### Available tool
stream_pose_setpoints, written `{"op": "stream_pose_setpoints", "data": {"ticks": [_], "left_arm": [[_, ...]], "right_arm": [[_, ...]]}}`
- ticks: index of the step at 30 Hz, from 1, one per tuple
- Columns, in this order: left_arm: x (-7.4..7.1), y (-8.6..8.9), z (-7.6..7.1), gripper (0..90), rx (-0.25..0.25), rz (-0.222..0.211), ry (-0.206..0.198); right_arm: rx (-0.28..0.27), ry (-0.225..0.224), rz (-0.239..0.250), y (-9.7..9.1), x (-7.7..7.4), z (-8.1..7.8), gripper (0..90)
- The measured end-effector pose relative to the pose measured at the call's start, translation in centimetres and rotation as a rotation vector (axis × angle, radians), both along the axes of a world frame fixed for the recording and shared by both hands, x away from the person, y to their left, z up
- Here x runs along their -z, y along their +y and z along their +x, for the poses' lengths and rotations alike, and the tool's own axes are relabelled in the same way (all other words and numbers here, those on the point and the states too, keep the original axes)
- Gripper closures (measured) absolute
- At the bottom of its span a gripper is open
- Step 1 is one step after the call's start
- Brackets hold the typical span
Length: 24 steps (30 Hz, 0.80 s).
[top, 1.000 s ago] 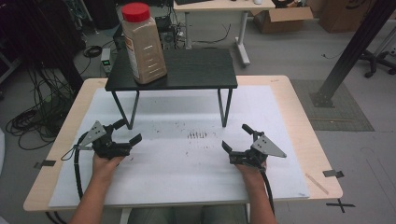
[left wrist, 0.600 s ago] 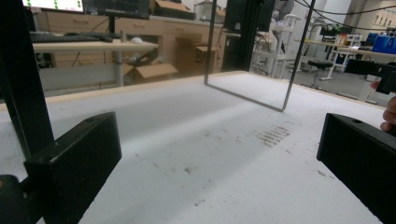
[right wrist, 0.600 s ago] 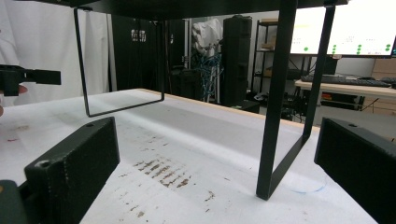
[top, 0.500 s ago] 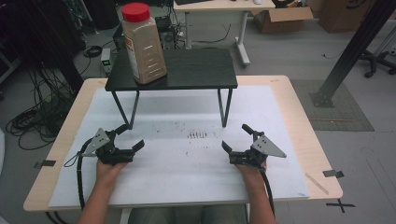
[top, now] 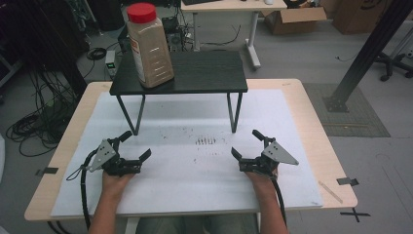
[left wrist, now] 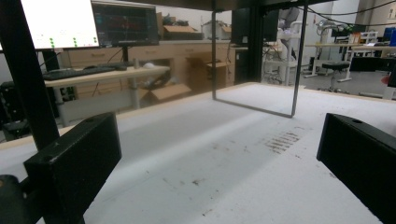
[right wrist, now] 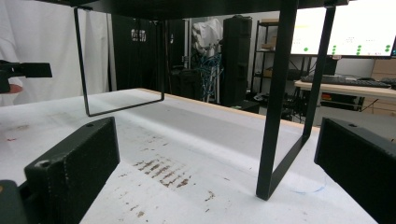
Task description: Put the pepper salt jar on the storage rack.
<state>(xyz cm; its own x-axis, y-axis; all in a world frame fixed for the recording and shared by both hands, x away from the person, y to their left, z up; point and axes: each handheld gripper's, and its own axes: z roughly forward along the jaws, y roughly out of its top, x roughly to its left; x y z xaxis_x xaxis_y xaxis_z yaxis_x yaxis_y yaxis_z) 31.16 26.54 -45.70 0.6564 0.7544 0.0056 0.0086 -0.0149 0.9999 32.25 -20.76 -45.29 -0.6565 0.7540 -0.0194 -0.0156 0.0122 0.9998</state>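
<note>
At the left of the high view, the left gripper (top: 136, 145) is resting low over the white sheet (top: 195, 195) covering the tabletop (top: 311, 122), its jaws spread wide and gripping nothing; the left gripper view is showing bare, speckled sheet lying between them. Behind it and slightly to the right, the jar (top: 147, 45) with the red lid is standing upright on the left end of the black stand (top: 204, 72), well apart from both grippers. The stand's thin legs are touching the sheet, and a patch of dark marks (top: 205, 141) is lying between the two grippers. At the right, the right gripper (top: 246, 143) is sitting near the front edge, its jaws likewise released and wide apart, with one stand leg (right wrist: 280, 107) rising just ahead of them in the right gripper view.
</note>
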Motion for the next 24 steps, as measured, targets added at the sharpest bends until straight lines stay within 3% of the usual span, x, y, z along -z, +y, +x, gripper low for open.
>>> {"op": "stream_pose_setpoints", "data": {"ticks": [24], "left_arm": [[-0.01, -0.06, 0.00, 0.2, -0.003, 0.005, 0.002]], "right_arm": [[0.001, 0.003, 0.003, -0.04, 0.00, 0.06, 0.0]]}}
